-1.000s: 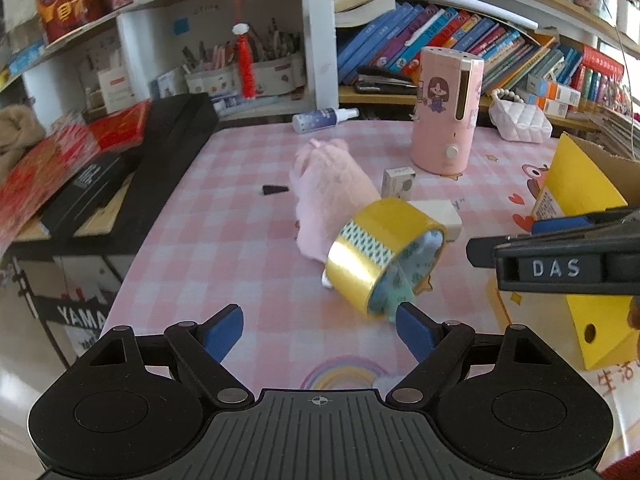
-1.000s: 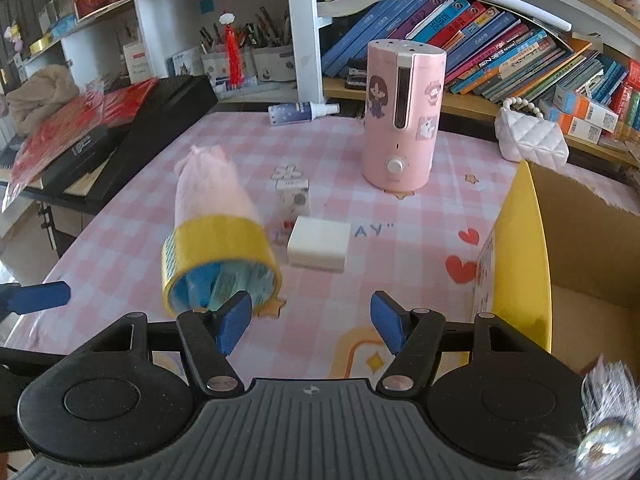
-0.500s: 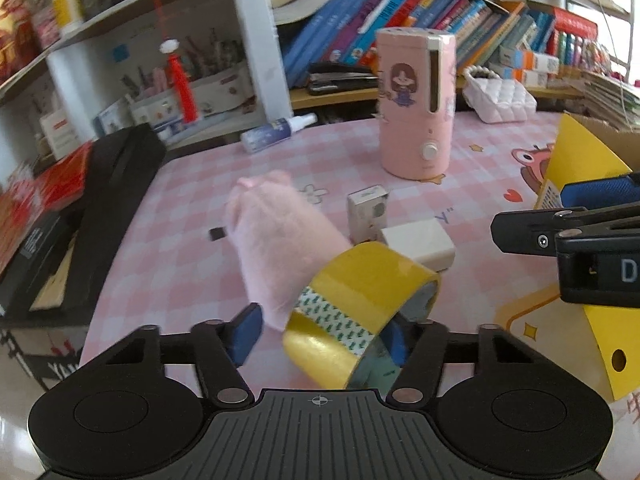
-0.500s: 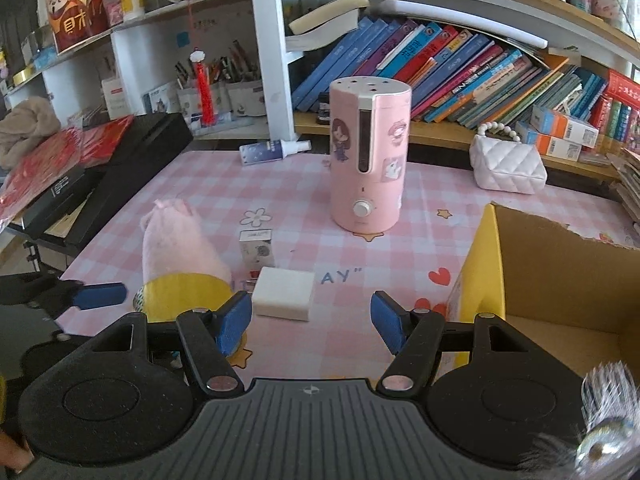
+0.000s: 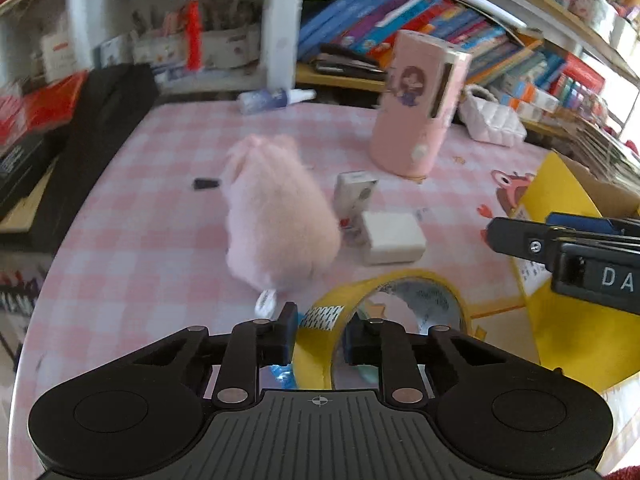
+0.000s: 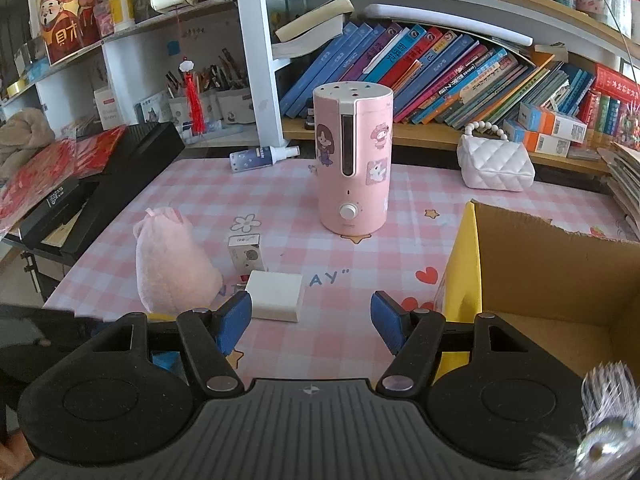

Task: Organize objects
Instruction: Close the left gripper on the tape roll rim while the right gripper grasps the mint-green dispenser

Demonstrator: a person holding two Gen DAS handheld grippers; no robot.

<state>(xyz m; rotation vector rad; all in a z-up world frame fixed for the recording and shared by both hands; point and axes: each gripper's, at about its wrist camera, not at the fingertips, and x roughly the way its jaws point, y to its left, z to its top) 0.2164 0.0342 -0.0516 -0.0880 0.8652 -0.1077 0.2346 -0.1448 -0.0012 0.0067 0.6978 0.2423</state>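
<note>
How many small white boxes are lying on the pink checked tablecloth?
2. A small upright carton stands beside the pink plush toy; a flat white box lies just in front of it, nearer the camera. Others could be hidden behind the toy.

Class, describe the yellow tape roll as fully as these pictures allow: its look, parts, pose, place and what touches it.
The tape roll is a wide ring of glossy yellow tape with a silvery inner core and a green-patterned patch on its outer face. It sits tilted, its opening facing up and toward the camera, on the pink checked cloth in front of the plush toy. The left gripper has just been closing on it: the jaws pinch its wall, one outside, one inside.
</note>
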